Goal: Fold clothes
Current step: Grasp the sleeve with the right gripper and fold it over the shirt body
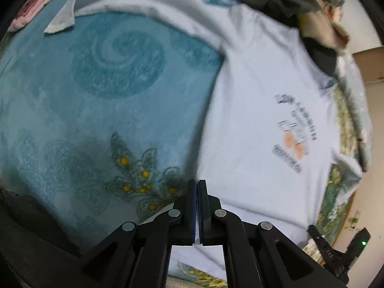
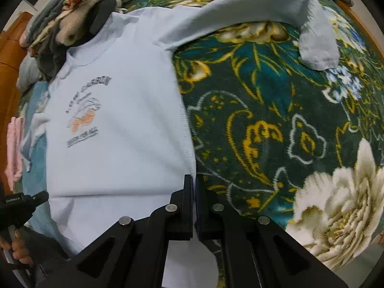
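Note:
A white long-sleeved shirt (image 1: 252, 110) (image 2: 124, 110) with a grey and orange chest print lies face up on the bed, sleeves spread. My left gripper (image 1: 198, 182) is shut on the hem at the side that borders the blue blanket; a sliver of white cloth shows between its pads. My right gripper (image 2: 194, 177) is shut on the hem at the opposite side, by the dark floral blanket. Each view catches the other gripper at its edge: the right gripper (image 1: 336, 247) and the left gripper (image 2: 21, 201), with a hand (image 2: 19, 247) on its handle.
A heap of other clothes (image 1: 312, 4) (image 2: 72, 12) lies just beyond the collar. A pink cloth (image 1: 31, 7) (image 2: 14, 148) sits past one sleeve. A blue swirl blanket (image 1: 108, 96) and a dark green floral blanket (image 2: 288, 120) cover the bed. One cuff (image 2: 319, 50) lies folded on the floral side.

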`<state>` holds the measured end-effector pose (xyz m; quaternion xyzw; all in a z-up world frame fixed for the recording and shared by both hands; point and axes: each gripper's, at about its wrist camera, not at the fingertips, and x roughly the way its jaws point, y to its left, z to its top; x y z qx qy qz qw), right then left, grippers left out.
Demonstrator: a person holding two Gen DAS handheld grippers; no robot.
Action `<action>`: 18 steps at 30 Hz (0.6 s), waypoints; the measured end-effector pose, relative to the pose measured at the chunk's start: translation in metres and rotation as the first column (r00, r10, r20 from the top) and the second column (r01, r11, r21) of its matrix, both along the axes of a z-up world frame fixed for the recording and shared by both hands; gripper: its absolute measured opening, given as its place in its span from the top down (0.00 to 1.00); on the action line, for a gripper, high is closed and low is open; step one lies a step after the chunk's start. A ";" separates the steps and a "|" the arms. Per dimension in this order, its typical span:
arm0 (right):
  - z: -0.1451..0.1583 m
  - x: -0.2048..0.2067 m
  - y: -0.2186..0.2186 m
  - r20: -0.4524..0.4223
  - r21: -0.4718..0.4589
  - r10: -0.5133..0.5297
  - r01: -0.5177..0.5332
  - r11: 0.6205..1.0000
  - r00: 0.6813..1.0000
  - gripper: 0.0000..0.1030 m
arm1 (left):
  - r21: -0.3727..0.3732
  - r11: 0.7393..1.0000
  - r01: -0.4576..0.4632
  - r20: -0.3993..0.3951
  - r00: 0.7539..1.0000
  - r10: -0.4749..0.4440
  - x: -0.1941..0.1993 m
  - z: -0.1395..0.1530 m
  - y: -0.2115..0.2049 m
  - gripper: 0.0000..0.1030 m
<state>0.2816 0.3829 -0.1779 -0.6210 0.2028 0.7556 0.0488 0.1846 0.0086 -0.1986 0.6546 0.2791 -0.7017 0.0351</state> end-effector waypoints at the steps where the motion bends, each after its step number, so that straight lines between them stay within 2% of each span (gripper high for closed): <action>1: 0.002 0.000 0.002 -0.009 -0.014 0.002 -0.002 1.000 1.000 0.98 | 0.026 1.000 -0.007 -0.020 1.000 0.007 0.000 0.002 -0.002 0.98; 5: 0.021 0.000 0.036 -0.091 -0.034 -0.034 0.031 0.999 0.995 0.95 | 0.161 0.984 -0.079 -0.115 0.988 0.098 0.001 0.010 -0.016 0.97; 7: 0.031 0.006 0.069 -0.143 -0.002 -0.119 0.120 0.993 0.982 0.90 | 0.201 0.975 -0.095 -0.183 0.974 0.132 -0.003 0.019 -0.017 0.97; 9: 0.033 0.008 0.106 -0.192 -0.015 -0.243 0.245 0.970 0.951 0.69 | 0.196 0.975 -0.104 -0.220 0.964 0.147 -0.008 0.027 -0.016 0.94; 10: 0.031 0.007 0.124 -0.219 -0.020 -0.313 0.317 0.948 0.924 0.52 | 0.196 0.974 -0.110 -0.229 0.961 0.155 -0.010 0.028 -0.014 0.92; 12: 0.028 0.007 0.160 -0.261 -0.039 -0.438 0.443 0.895 0.861 0.50 | 0.204 0.971 -0.126 -0.219 0.961 0.171 -0.015 0.025 -0.013 0.91; 14: 0.019 0.005 0.184 -0.256 -0.077 -0.508 0.507 0.859 0.822 0.50 | 0.215 0.967 -0.138 -0.211 0.960 0.184 -0.018 0.021 -0.010 0.91; 18: 0.000 -0.009 0.191 -0.241 -0.161 -0.553 0.529 0.833 0.798 0.50 | 0.239 0.966 -0.102 -0.239 0.958 0.161 -0.019 0.026 -0.005 0.91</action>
